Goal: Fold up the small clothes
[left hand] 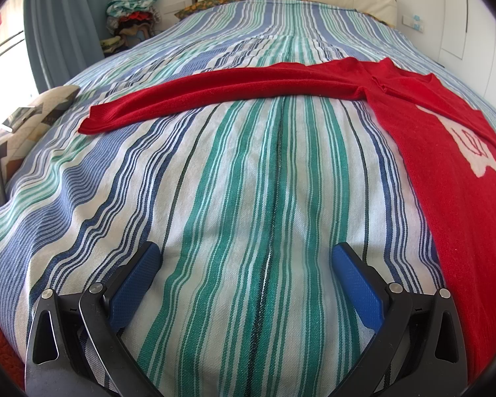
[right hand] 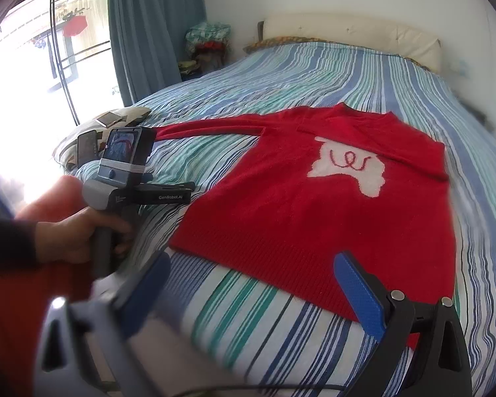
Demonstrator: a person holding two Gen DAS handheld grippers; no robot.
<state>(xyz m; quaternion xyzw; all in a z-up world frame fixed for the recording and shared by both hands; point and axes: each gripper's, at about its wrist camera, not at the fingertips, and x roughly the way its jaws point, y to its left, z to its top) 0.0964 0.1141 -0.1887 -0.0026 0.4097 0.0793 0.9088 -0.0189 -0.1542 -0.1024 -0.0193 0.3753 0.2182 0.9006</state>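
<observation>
A small red sweater (right hand: 314, 211) with a white patch on the chest lies flat, front up, on the striped bedspread (right hand: 281, 66). Its left sleeve (left hand: 215, 89) stretches straight out to the left; the right sleeve is folded across the shoulder. In the left wrist view the sweater body (left hand: 463, 182) is at the right. My left gripper (left hand: 246, 258) is open and empty over bare bedspread (left hand: 241, 198), left of the sweater; it also shows in the right wrist view (right hand: 168, 192). My right gripper (right hand: 251, 268) is open and empty just above the sweater's hem.
A patterned cushion (left hand: 33, 115) with a phone on it lies at the bed's left edge. A pile of clothes (right hand: 208, 43) stands by the curtain. Headboard and pillow (right hand: 347, 33) are at the far end. A window (right hand: 33, 66) is on the left.
</observation>
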